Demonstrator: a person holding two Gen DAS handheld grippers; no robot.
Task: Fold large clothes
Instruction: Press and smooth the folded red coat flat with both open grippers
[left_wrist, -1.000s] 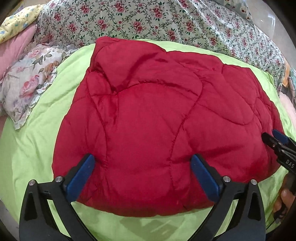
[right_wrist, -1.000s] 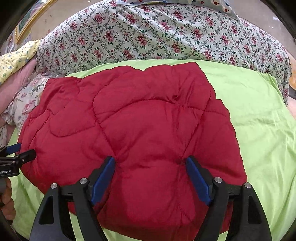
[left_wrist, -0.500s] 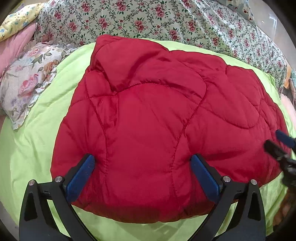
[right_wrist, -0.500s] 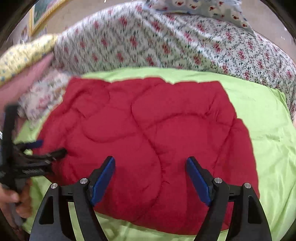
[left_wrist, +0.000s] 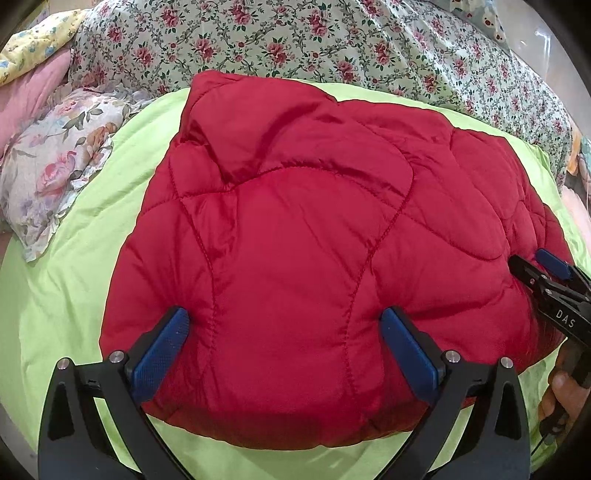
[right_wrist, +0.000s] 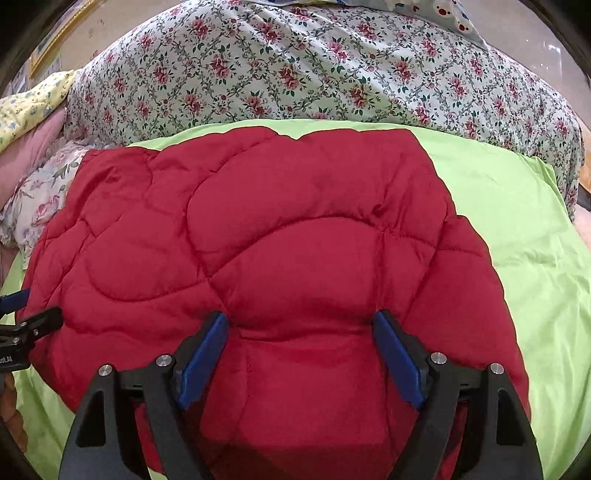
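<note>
Both pairs of jaws stand wide, the blue pads pressing down into red padding with nothing pinched between them: the left gripper straddles a quilted panel close to the near hem, and the right gripper does the same further along that hem, a bulge of fabric swelling up between its fingers. The red quilted jacket lies spread on the light green sheet, its hood or collar end pointing away toward the floral bedding, and a flowered pillow sits just beside its far left corner. The step in hand looks like taking hold along the near edge before folding the jacket over — and on so puffy a garment that calls for care. A good hold would gather the hem itself and the layer beneath it, not just a ridge of the top shell, since slick padded cloth is likely to slide out of a shallow bite. The two hands should close at matching depth from the edge so the fold line runs straight, then lift together and carry the edge across low — too high and the filling may sag and drag the far side out of square.
</note>
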